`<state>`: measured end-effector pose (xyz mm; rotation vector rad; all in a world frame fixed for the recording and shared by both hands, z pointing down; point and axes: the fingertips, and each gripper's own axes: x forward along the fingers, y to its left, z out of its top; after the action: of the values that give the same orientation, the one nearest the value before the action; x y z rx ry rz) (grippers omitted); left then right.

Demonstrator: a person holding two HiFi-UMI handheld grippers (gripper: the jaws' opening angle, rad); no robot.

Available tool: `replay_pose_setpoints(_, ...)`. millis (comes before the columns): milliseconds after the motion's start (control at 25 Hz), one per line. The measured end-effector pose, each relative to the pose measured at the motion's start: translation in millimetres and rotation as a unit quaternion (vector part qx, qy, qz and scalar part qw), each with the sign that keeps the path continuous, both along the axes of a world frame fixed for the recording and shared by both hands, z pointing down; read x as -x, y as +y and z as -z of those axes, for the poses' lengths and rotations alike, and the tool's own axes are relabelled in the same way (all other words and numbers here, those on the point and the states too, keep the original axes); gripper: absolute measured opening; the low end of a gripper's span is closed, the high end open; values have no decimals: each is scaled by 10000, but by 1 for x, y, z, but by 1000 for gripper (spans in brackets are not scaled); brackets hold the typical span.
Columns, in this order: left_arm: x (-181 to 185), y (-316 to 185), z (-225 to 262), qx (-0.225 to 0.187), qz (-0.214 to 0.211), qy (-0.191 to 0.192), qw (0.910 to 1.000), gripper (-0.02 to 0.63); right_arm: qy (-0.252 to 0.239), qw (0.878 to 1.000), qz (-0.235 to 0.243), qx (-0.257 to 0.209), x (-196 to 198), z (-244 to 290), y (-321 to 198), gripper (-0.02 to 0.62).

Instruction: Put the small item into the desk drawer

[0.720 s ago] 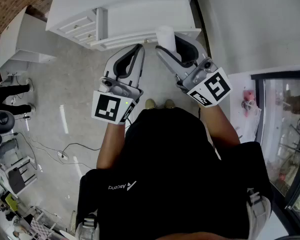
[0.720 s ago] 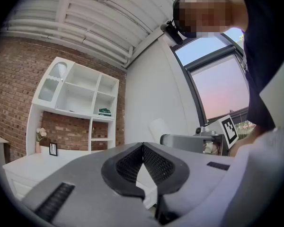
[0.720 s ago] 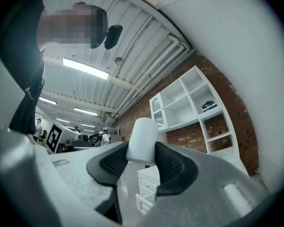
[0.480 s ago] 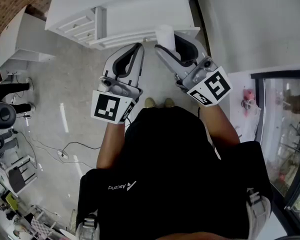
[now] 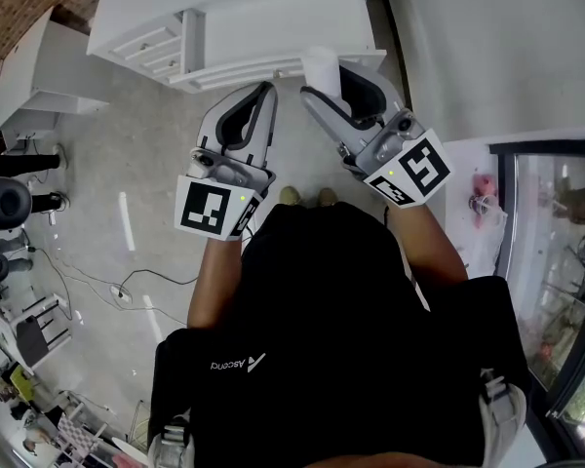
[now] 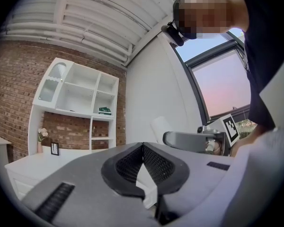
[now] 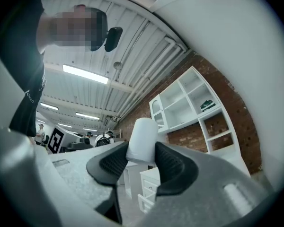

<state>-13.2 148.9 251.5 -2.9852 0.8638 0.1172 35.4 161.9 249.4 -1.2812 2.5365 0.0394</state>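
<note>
The pale grey floor (image 5: 127, 164) fills most of the head view. Against the wall at the top stands a white desk (image 5: 273, 18) with a stack of white drawers (image 5: 151, 45) at its left end. Below it is the person in a black shirt (image 5: 331, 339). Small white print on the shirt seems to read "Ascend", the only lettering that can be made out. A glass-fronted dark-framed cabinet (image 5: 556, 261) takes up the right edge, and black office chairs (image 5: 0, 203) and a thin dark cable (image 5: 146, 286) lie off to the left. In the left gripper view a white open shelf unit (image 6: 80, 103) hangs on a red brick wall (image 6: 19, 79). It holds a green book (image 6: 104, 110) whose cover is too small to read.

The left gripper (image 5: 268, 91), grey with black ribbed pads, points level at the desk's front edge. Its jaws are pressed together, tip to tip (image 6: 142, 145), with nothing pinched at the tips. The right gripper (image 5: 324, 81) tilts slightly upward beside it, jaws spread wide and pinching a small white plastic cylinder (image 7: 143, 131). That cylinder (image 5: 322, 64) stands upright between the pads, in the air at the desk's front edge, right of the drawers. Each gripper's cube bears black-and-white square markers, with no letters.
</note>
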Motion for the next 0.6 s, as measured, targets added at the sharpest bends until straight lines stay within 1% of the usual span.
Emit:
replay_pose_setpoints(120,-5,-4,-2,-13,104,-70,9999,-2,10,10000,61,-30,-6,0,-2,173)
replay_pose_setpoints(320,-17,-7,-3,-96,234,-84,9996,-2,113,9998,120,-95,-21,-2,-7,173)
replay_pose_setpoints(600,-16,-29,-5,-81,397,-68,9992,-2,195,9996,199,-96,-24,-4,-26,173)
